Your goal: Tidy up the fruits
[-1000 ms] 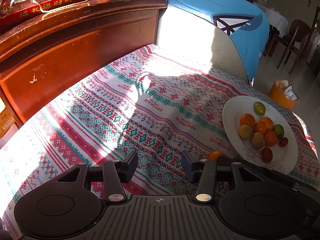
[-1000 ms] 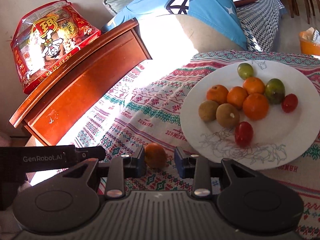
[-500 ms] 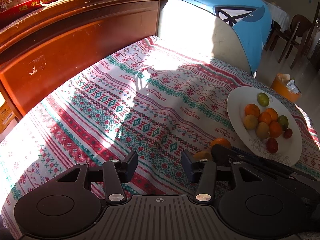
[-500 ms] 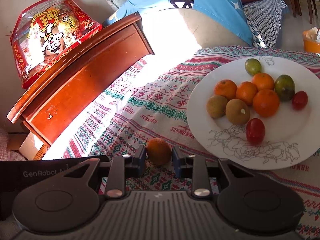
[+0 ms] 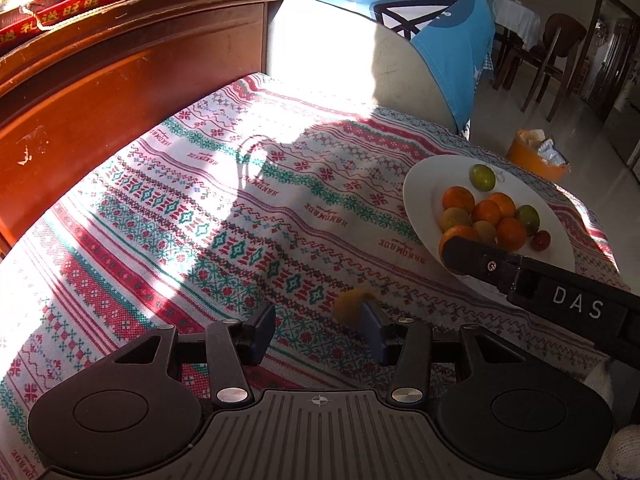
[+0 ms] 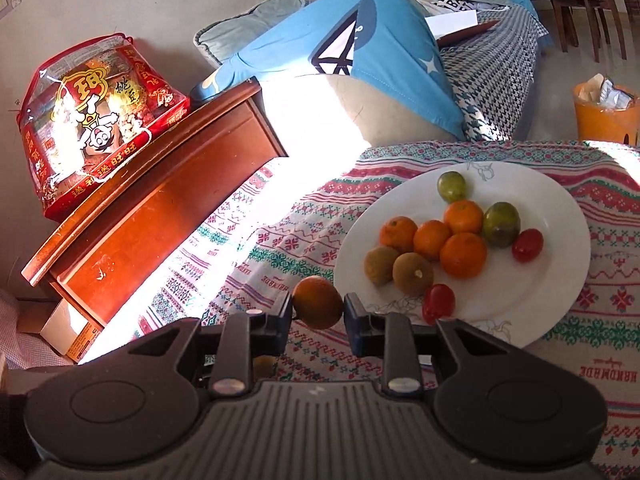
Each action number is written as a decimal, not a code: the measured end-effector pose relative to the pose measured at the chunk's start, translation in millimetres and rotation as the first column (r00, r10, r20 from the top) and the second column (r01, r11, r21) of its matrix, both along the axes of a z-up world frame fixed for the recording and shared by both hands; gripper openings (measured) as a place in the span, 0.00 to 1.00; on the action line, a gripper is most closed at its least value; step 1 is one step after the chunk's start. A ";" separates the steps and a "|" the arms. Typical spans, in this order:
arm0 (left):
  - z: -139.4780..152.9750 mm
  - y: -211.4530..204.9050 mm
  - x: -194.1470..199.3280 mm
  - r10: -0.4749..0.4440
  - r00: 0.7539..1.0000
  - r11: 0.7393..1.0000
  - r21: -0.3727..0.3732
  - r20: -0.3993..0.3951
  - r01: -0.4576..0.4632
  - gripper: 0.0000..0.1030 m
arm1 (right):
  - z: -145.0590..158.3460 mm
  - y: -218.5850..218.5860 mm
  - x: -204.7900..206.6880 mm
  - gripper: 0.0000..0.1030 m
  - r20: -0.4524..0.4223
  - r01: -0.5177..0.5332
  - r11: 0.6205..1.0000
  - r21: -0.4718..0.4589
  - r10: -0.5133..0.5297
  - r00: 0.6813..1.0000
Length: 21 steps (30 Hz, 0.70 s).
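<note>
Where sun falls across the patterned table, white plate carries the heaped fruit. Left gripper spread wide, empty; small yellowish fruit lies on the cloth beside its right finger. Right gripper clamps orange beside the plate rim.

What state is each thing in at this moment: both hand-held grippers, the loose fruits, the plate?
Right hand-held gripper: shut on the orange, lifted near the plate edge.
Orange: clamped between the fingers.
Left hand-held gripper: open, holding nothing.
Yellowish fruit: lying on the tablecloth beside the left gripper's right finger.
Plate: flat on the tablecloth, holding nine fruits.
</note>
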<state>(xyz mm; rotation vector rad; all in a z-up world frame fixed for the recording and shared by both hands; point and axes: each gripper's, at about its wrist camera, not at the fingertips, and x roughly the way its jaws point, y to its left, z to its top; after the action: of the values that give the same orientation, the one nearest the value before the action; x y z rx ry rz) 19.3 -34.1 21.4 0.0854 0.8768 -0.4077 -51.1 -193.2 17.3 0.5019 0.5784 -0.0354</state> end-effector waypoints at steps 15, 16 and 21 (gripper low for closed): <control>-20.6 -25.8 -4.4 -0.059 0.997 0.998 0.023 0.047 0.058 0.27 | 10.3 -38.5 -35.6 0.27 -0.025 0.145 0.989 -0.006 -0.145 0.989; -20.7 -26.1 -5.1 -0.060 0.997 0.998 0.020 0.049 0.059 0.25 | 9.9 -39.7 -35.9 0.27 -0.029 0.151 0.989 -0.006 -0.151 0.988; -19.0 -28.3 -6.8 -0.054 0.997 0.999 -0.002 0.051 0.054 0.24 | 7.7 -48.5 -39.4 0.27 -0.037 0.196 0.981 0.004 -0.196 0.980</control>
<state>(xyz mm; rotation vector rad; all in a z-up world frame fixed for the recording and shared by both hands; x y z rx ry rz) 12.5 -62.4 2.4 0.1156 0.8251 -0.4557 -90.5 -241.7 25.0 0.5659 0.5635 -0.2305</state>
